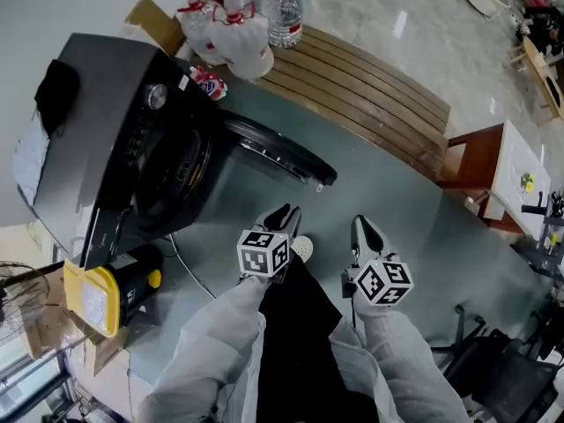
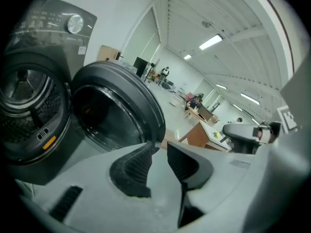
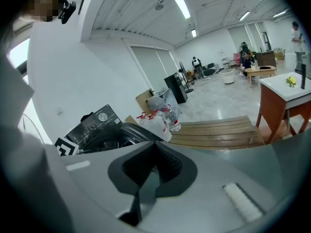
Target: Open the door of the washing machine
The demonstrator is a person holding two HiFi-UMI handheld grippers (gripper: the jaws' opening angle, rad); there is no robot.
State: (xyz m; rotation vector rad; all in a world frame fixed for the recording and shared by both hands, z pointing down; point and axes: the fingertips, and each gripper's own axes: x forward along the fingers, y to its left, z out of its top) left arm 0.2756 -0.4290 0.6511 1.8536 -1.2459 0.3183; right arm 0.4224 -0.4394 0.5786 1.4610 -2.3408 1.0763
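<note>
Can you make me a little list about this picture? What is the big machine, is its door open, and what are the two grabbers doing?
Machine: dark washing machine, with a round opening at the front
Door: door swung wide open, drum showing
Left gripper: left gripper has its jaws apart, with nothing between them
Right gripper: right gripper has its jaws together and is empty
Nearby: water bottles next to a wooden bench
Job: looks done, the door is already open
</note>
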